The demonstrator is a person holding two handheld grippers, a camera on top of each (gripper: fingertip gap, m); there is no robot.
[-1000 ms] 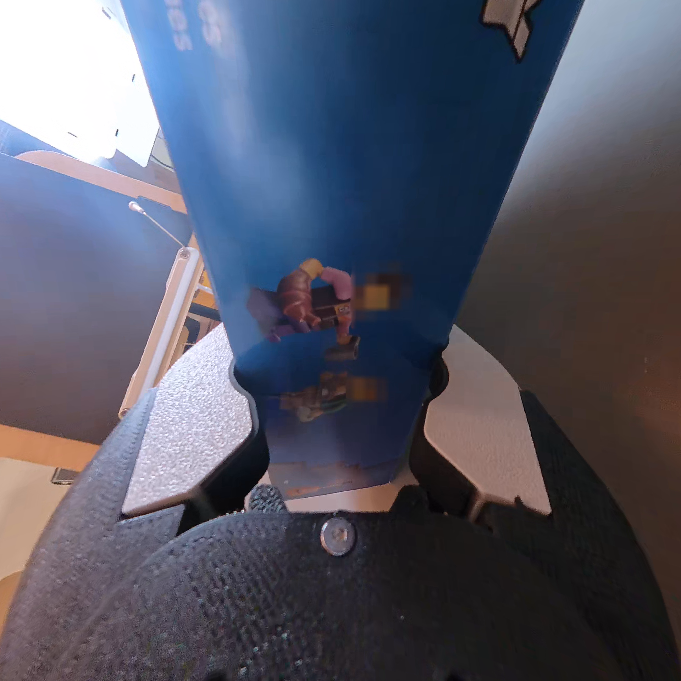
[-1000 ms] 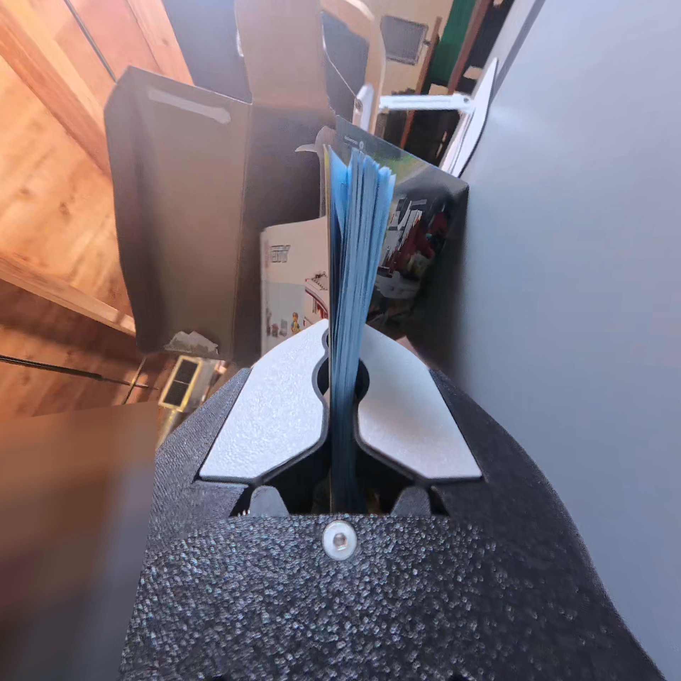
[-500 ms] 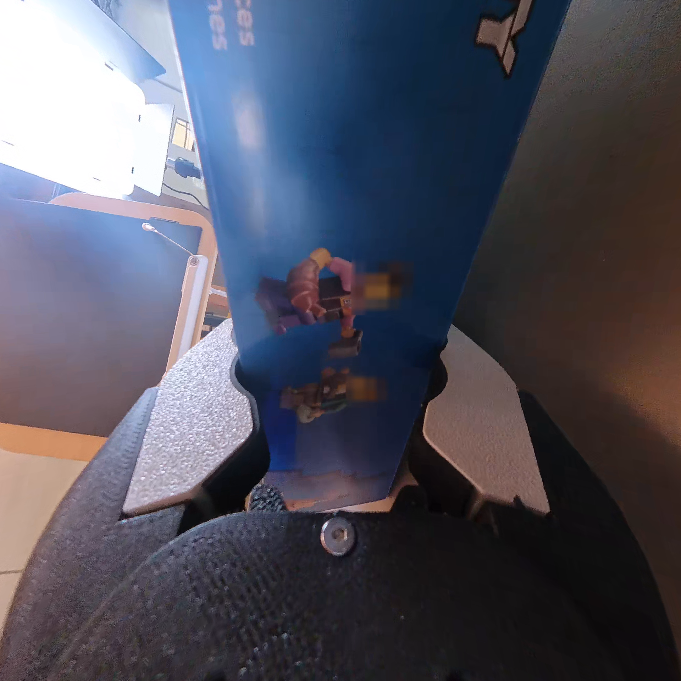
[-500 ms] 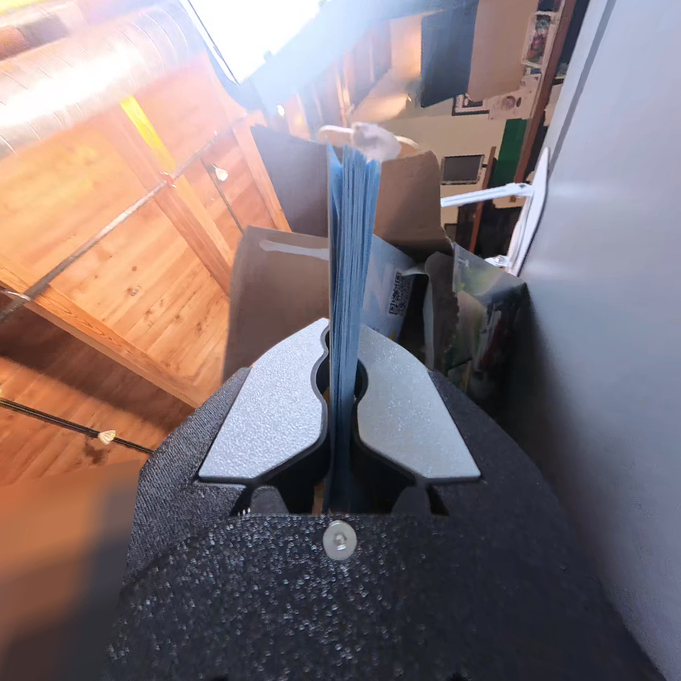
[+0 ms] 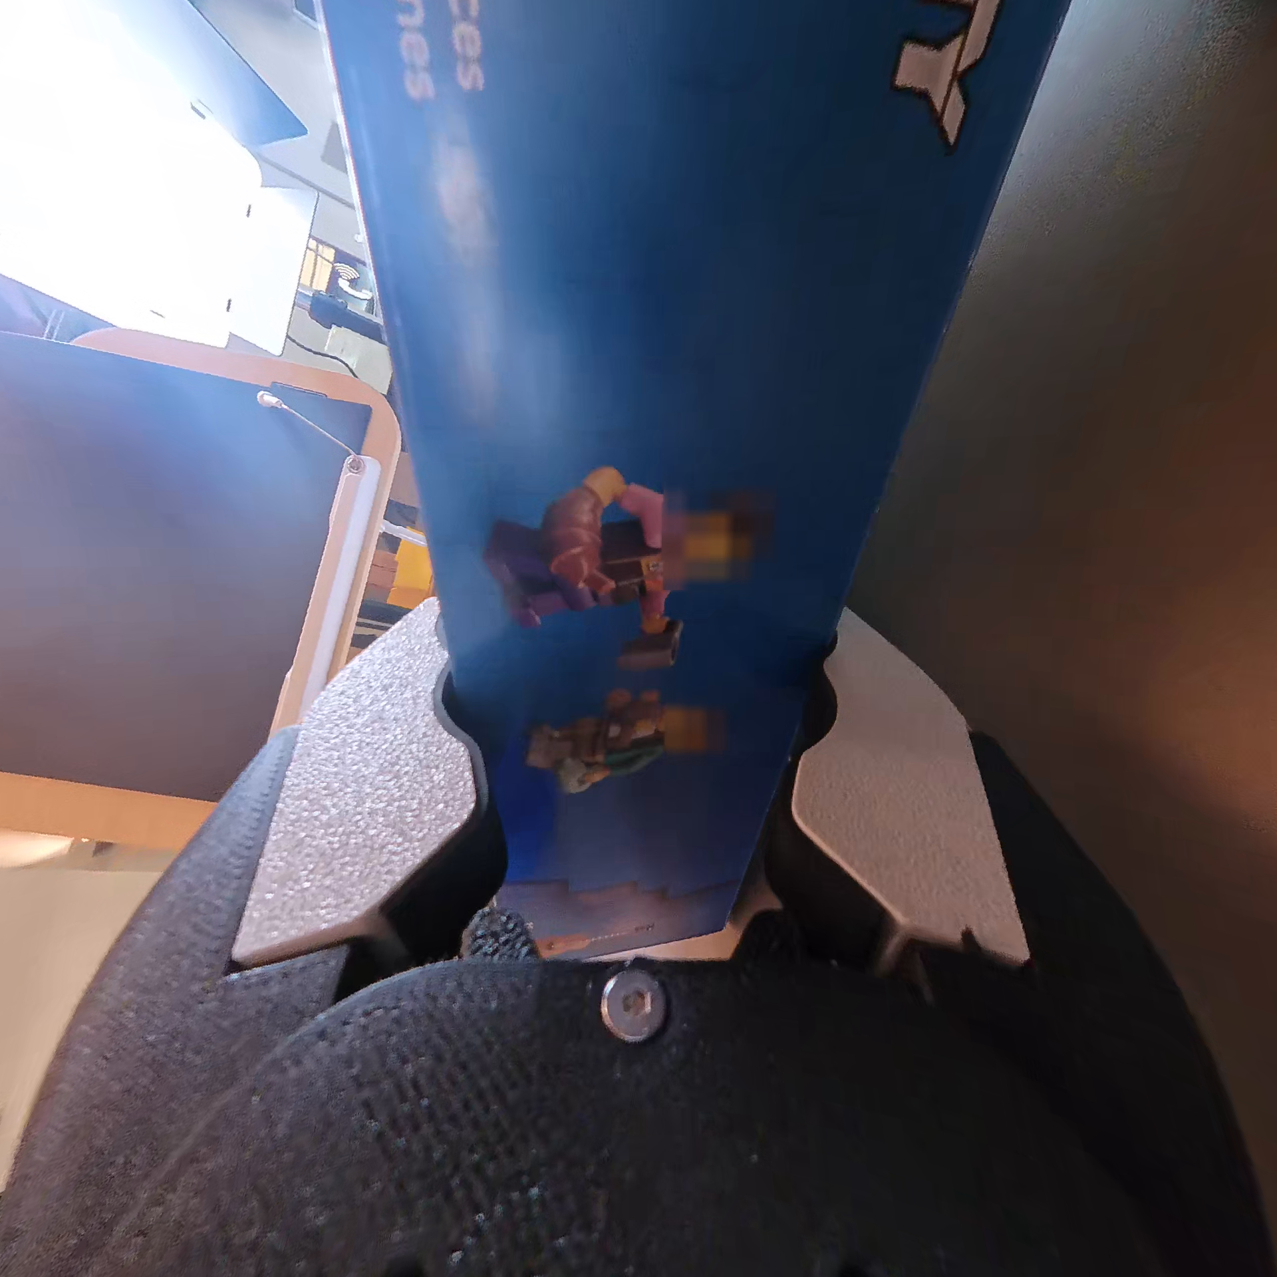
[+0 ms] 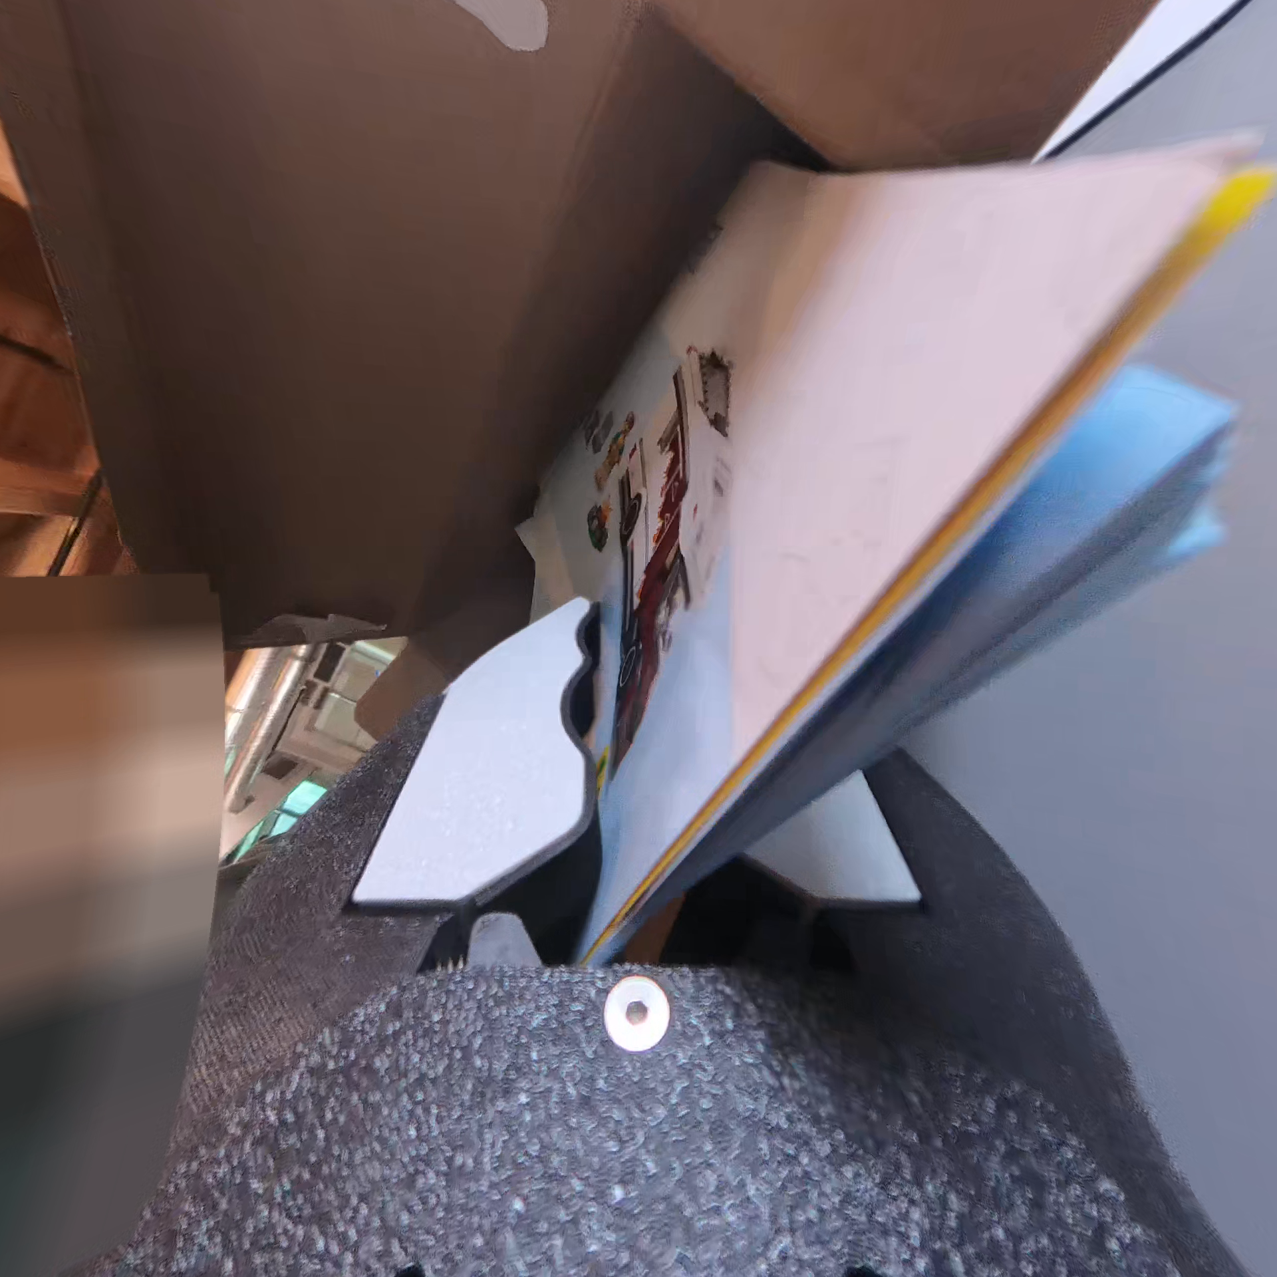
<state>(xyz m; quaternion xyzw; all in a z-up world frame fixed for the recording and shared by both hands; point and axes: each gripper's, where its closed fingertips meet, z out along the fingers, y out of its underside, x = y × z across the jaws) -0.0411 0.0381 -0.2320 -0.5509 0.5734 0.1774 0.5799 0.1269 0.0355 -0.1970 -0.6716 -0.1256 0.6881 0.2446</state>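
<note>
My left claw (image 5: 639, 656) stands wide, and both its grey fingers (image 5: 373, 781) press on the sides of a tall blue cardboard box with printed toy figures (image 5: 663, 332); the box stands upright between them. My right claw (image 6: 698, 698) is narrow. A thin booklet with a white cover, yellow edge and blue pages (image 6: 864, 497) leans tilted between its fingers; whether they press it, I cannot tell. Behind the booklet is an open brown cardboard carton (image 6: 332, 276), beside a grey wall (image 6: 1140, 795).
</note>
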